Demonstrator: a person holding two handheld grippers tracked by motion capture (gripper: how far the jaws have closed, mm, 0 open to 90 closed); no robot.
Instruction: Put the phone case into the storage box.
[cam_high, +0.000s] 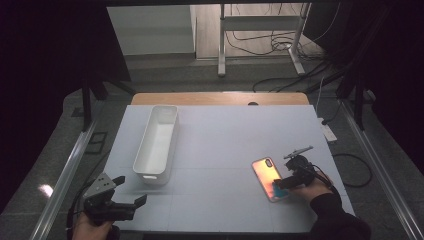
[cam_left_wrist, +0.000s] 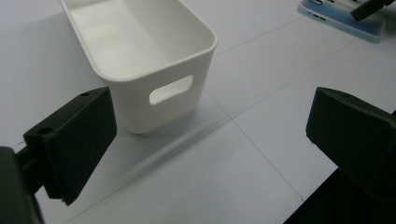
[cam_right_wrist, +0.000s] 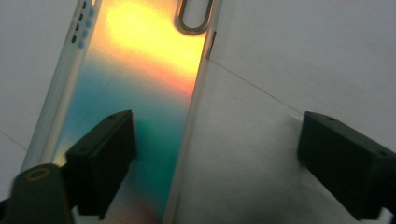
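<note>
A phone case (cam_high: 268, 176) with an iridescent orange-to-teal back lies flat on the white table at the right front. My right gripper (cam_high: 289, 181) hovers over its near end, open; in the right gripper view one jaw sits above the case (cam_right_wrist: 140, 93) and the other over bare table to its right. A long white bin (cam_high: 156, 142) stands empty at the left centre. My left gripper (cam_high: 127, 192) is open near the front left corner, aimed at the bin's handled near end (cam_left_wrist: 170, 89), with nothing between its jaws.
The white table surface (cam_high: 220, 150) ends in a wooden strip at the back. Metal rails run along both sides. Beyond the table stand a frame on legs (cam_high: 260, 40) and loose cables on the floor. The phone case's edge (cam_left_wrist: 345, 18) shows far off in the left gripper view.
</note>
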